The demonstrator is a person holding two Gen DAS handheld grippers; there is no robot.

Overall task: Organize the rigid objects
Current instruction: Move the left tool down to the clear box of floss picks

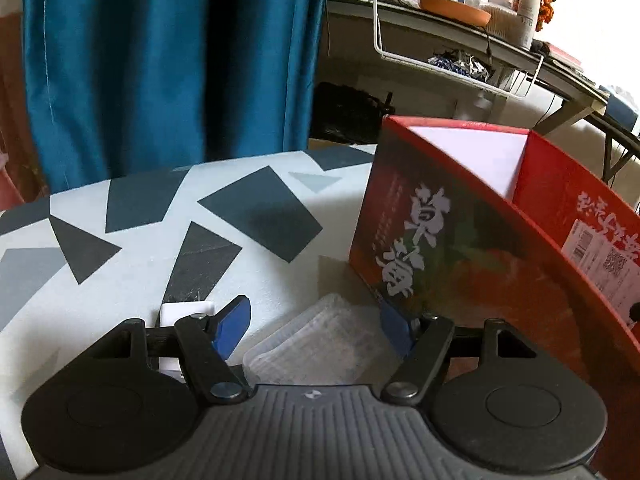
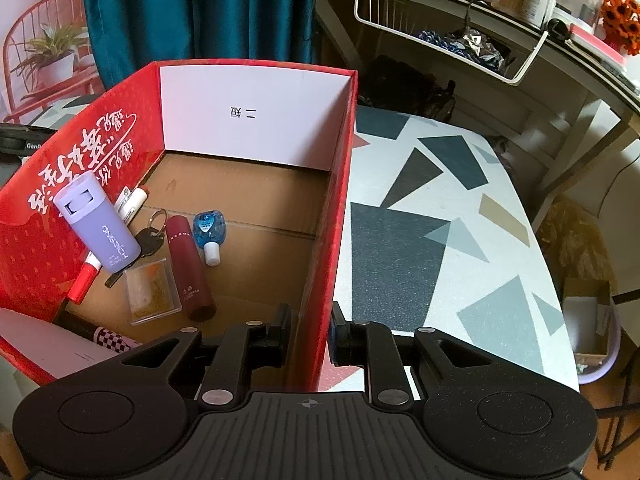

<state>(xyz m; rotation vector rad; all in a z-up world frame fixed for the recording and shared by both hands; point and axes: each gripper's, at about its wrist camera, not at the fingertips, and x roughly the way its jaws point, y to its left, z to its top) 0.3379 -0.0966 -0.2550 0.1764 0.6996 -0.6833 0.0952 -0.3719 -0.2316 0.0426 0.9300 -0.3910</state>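
Right wrist, jaws pinching red box wall

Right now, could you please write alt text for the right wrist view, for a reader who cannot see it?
The right hand-held gripper is clamped on the side wall of an open red cardboard box standing on a table with a grey geometric pattern. Inside lie a lilac bottle, a dark red tube, keys and a clear plastic case.
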